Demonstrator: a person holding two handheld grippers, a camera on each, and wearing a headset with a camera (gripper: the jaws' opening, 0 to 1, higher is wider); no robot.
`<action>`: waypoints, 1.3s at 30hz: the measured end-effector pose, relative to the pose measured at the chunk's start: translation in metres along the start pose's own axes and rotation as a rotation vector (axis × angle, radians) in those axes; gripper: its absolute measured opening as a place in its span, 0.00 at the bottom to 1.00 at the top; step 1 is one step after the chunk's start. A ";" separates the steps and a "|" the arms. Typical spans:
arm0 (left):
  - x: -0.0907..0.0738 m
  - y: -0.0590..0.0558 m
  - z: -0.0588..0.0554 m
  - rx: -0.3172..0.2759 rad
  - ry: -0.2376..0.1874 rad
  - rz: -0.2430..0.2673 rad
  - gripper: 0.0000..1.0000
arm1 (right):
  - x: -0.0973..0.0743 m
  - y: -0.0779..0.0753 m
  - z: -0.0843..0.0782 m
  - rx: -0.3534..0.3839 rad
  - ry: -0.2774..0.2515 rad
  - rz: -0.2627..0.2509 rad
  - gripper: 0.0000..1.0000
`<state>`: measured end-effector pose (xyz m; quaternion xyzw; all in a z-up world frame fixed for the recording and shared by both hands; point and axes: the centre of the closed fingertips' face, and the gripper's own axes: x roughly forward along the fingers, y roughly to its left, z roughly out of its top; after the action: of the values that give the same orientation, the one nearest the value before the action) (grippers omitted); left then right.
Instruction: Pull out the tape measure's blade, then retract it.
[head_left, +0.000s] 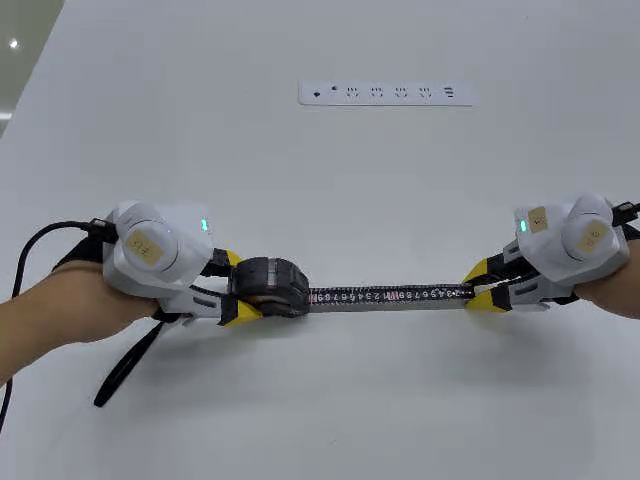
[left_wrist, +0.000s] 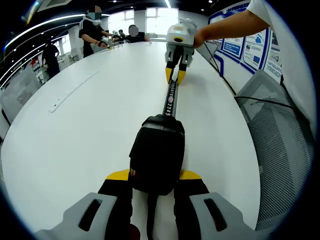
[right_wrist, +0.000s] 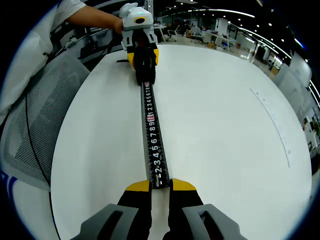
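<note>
The black tape measure case (head_left: 268, 287) rests on the white table, clamped between the yellow-tipped jaws of my left gripper (head_left: 238, 288); the left gripper view has the case (left_wrist: 157, 154) right ahead of my left gripper (left_wrist: 156, 176). Its dark numbered blade (head_left: 390, 295) stretches rightward, just above the table, to my right gripper (head_left: 482, 285), which is shut on the blade's tip. Along the right gripper view the blade (right_wrist: 153, 143) runs from my right gripper (right_wrist: 160, 185) up to the distant case (right_wrist: 145, 64). The far right gripper (left_wrist: 175, 75) pinches the blade (left_wrist: 171, 97).
A white power strip (head_left: 385, 94) lies flat at the back of the table. A black cable and strap (head_left: 128, 362) trail from the left gripper. A mesh chair (left_wrist: 280, 145) stands beside the table edge, and other people sit at the far end.
</note>
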<state>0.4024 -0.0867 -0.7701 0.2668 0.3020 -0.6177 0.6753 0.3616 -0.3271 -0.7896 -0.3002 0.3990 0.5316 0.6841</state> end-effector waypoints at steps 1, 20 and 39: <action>0.000 0.000 0.000 0.000 0.000 0.000 0.26 | 0.000 0.000 0.000 0.000 0.000 0.000 0.08; 0.000 -0.001 0.000 0.002 0.004 0.003 0.26 | -0.013 -0.003 -0.018 0.004 0.032 -0.017 0.08; 0.000 -0.001 0.001 0.003 0.003 0.003 0.26 | -0.023 -0.003 -0.033 0.014 0.059 -0.028 0.08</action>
<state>0.4014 -0.0882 -0.7695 0.2693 0.3018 -0.6169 0.6752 0.3546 -0.3669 -0.7865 -0.3166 0.4182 0.5102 0.6816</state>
